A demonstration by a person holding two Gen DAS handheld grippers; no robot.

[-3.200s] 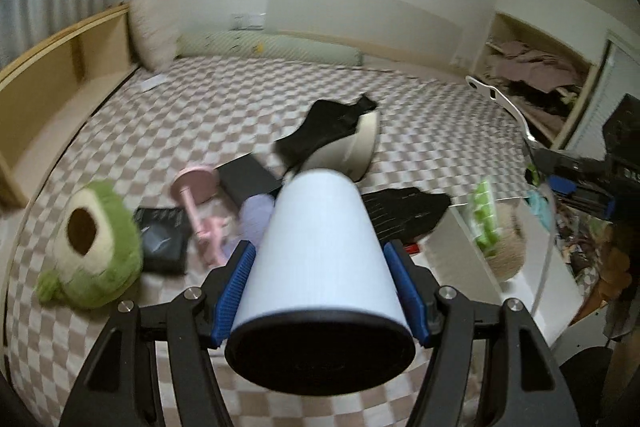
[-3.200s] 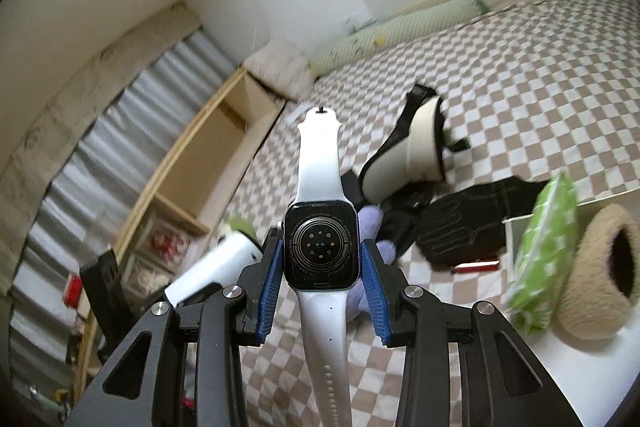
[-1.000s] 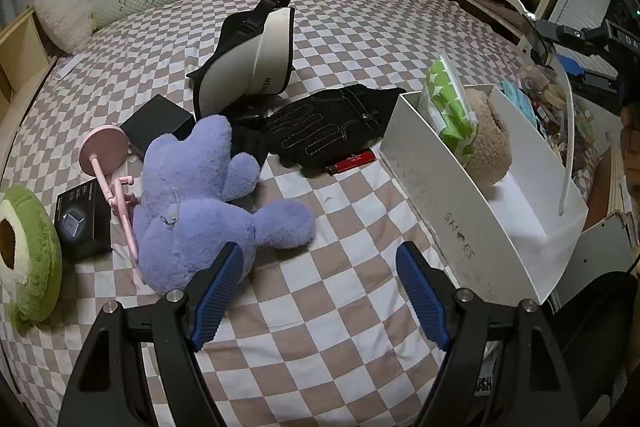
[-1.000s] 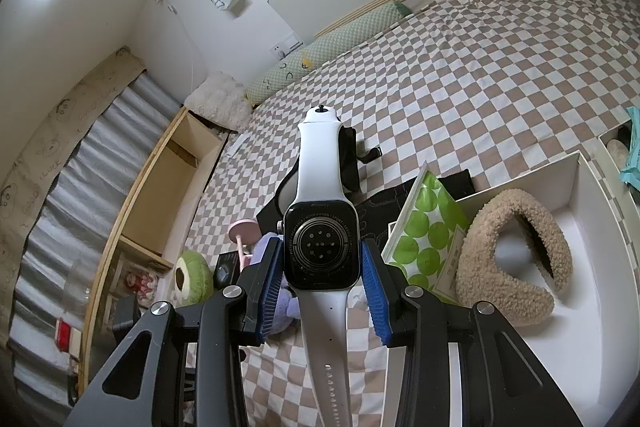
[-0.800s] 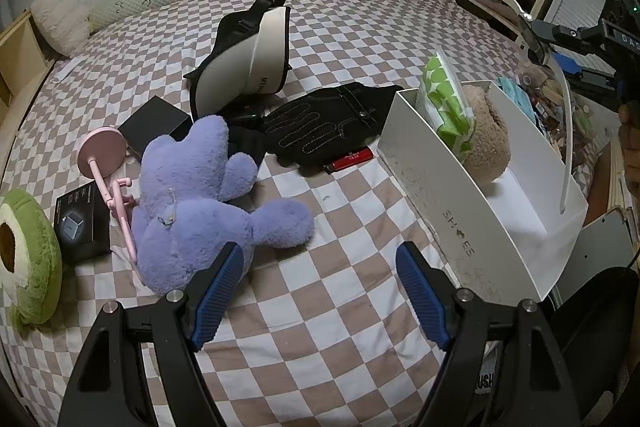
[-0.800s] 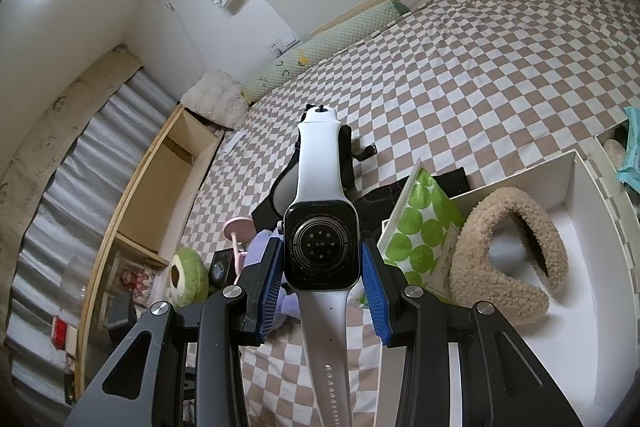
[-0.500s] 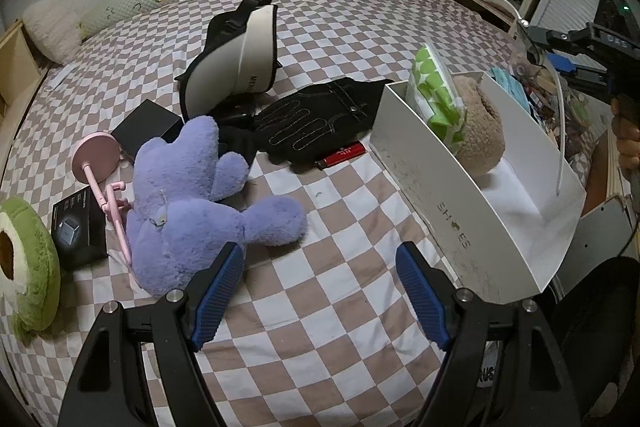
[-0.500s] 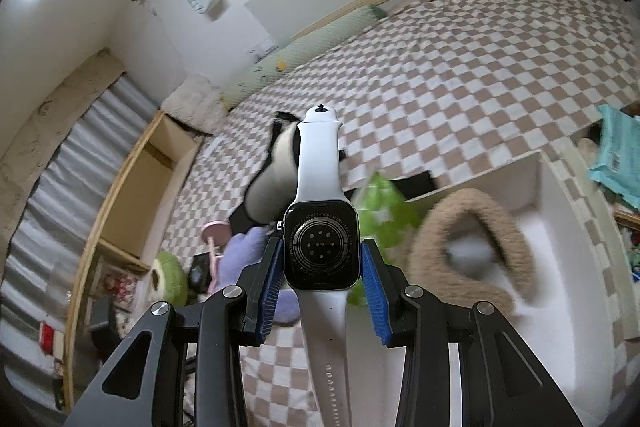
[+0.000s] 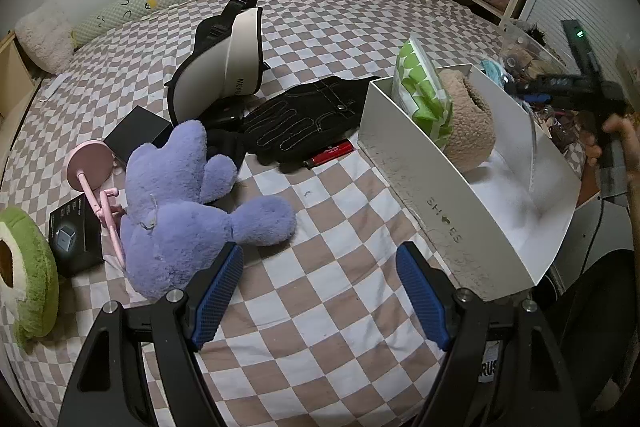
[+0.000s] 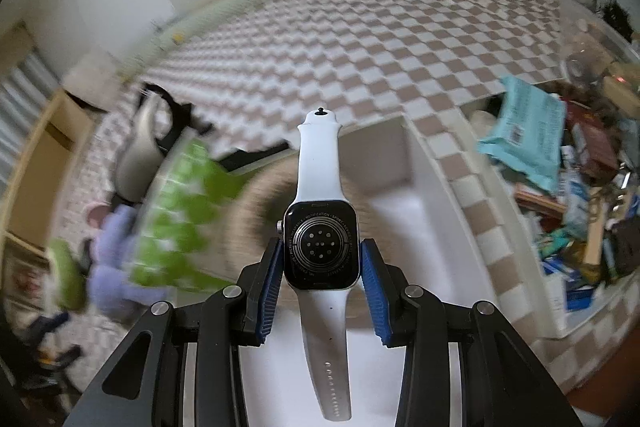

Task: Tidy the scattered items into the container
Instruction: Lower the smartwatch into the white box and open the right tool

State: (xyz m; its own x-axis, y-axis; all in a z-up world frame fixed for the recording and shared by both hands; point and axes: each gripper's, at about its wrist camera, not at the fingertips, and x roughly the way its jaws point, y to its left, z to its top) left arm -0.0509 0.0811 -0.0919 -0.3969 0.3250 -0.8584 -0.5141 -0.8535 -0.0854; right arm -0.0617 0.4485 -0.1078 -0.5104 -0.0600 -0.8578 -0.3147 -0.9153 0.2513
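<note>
well, you have one white box (image 9: 448, 211) on the checked bed holding two things; one purple plush (image 9: 180, 203), two black gloves (image 9: 304, 123) outside; your left gripper (image 9: 318, 291) gapes empty; your right gripper (image 10: 320, 259) pinches one watch (image 10: 320, 247) above the box.

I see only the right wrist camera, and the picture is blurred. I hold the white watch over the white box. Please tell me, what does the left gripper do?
Observer: The left gripper is open and empty, above the checkered bedcover beside the white box.
Operator: Which small item lies nearest to the box, outside it?
Observer: A red lighter, against the edge of the black gloves.
Operator: And what is closest to the left gripper?
Observer: The purple plush toy, just ahead of its left finger.
</note>
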